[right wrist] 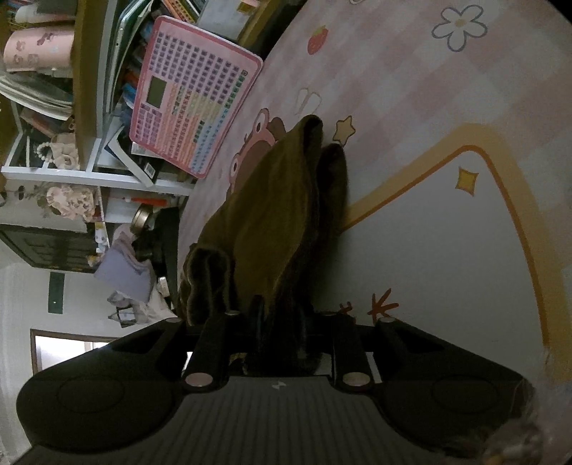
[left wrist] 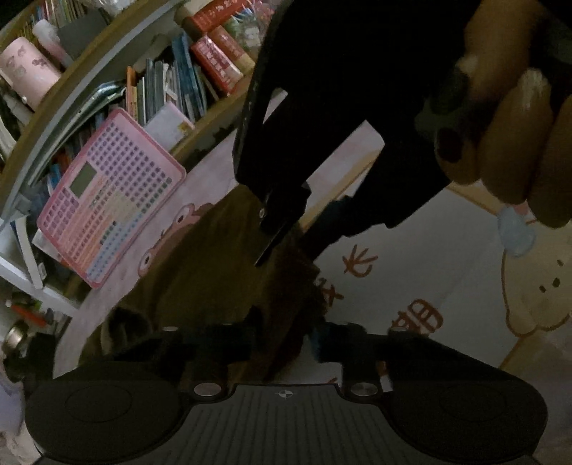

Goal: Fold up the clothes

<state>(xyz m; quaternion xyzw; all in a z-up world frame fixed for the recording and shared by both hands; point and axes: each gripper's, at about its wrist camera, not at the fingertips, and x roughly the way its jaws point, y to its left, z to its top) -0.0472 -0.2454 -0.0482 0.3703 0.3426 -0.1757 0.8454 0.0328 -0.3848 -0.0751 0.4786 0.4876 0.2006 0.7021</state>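
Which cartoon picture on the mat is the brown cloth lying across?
The pink frog beside the pink keyboard toy; the brown cloth overlaps it, while flower, strawberry and star lie uncovered.

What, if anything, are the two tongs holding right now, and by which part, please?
Both grip the brown garment. The right tongs are shut on a bunched edge at its near end; the left tongs pinch an edge too, though darkness hides exactly where.

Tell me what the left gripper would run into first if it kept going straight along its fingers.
Most likely the brown garment, bunched right at the left gripper fingertips, and already seemingly pinched there. Just beyond it hangs the right gripper, held by the hand. Depth between them is unclear.
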